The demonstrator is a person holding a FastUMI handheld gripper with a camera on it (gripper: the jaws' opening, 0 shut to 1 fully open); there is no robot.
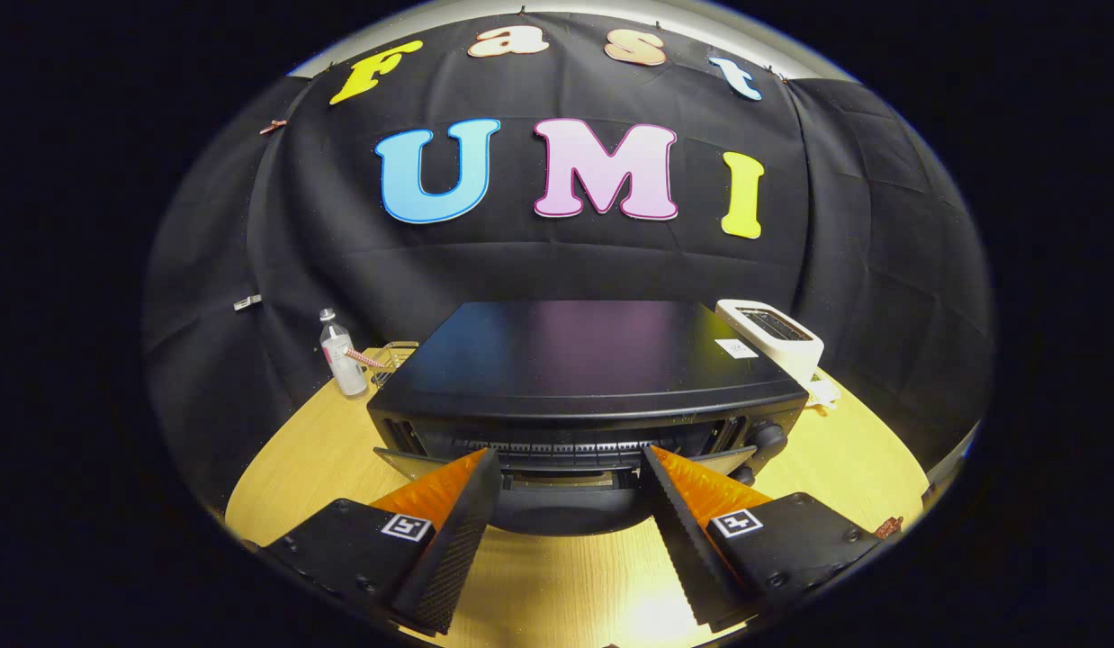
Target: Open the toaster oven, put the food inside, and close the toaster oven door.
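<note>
Where round pale-wood table [341, 450] meets black cloth wall, glossy black boxy toaster oven [575, 369] sits centre, door part-open, tilted toward gripper [570, 463]. Gripper fingers spread wide, nothing held, tips flanking door's top edge; contact unclear. White slot toaster [777, 337] just right behind oven. Clear plastic bottle [341, 364] left behind, small wire rack [393, 354] beside it.

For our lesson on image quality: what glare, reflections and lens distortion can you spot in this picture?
In the gripper view, fisheye distortion bows the wooden table; the toaster oven top mirrors soft purple and blue tints; bright glare sits on the table between the fingers of the open gripper; focus looks sharp throughout.
</note>
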